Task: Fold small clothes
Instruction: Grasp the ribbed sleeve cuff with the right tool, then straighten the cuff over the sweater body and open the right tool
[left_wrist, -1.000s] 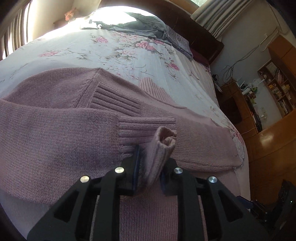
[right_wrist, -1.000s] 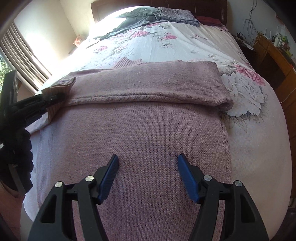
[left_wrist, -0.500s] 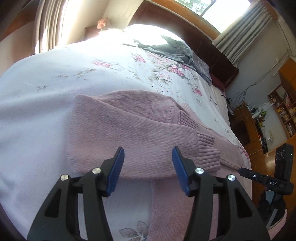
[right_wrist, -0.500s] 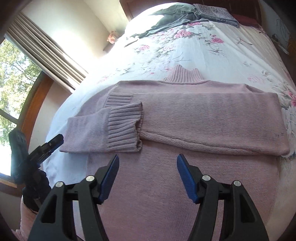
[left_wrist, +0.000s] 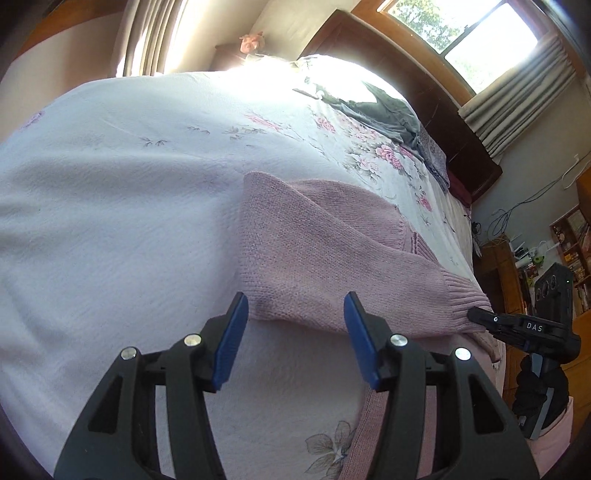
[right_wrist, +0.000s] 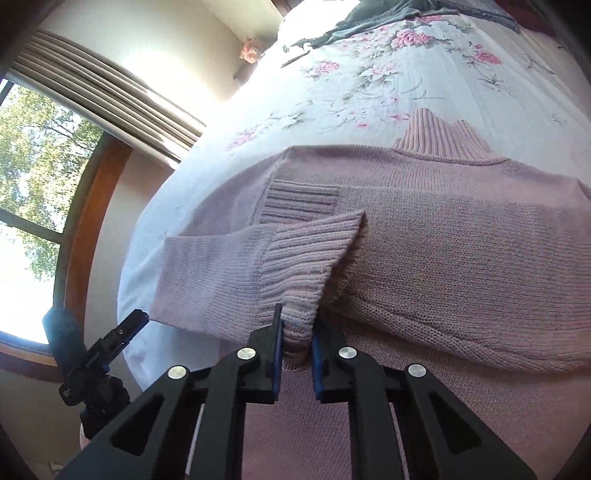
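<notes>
Pinching the ribbed cuff (right_wrist: 295, 258) of the pink sweater (right_wrist: 461, 236) between its blue pads, the right gripper (right_wrist: 297, 343) is clamped tight at six o'clock. The sweater lies flat on the floral bedspread (right_wrist: 388, 74), sleeves folded across its body. The left gripper (left_wrist: 293, 332) hovers with jaws spread wide, empty, over the sleeve's fold (left_wrist: 295, 258) at twelve o'clock.

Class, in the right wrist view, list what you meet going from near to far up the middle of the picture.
Right claw → ribbed cuff → sweater collar → floral bedspread → grey clothes.
</notes>
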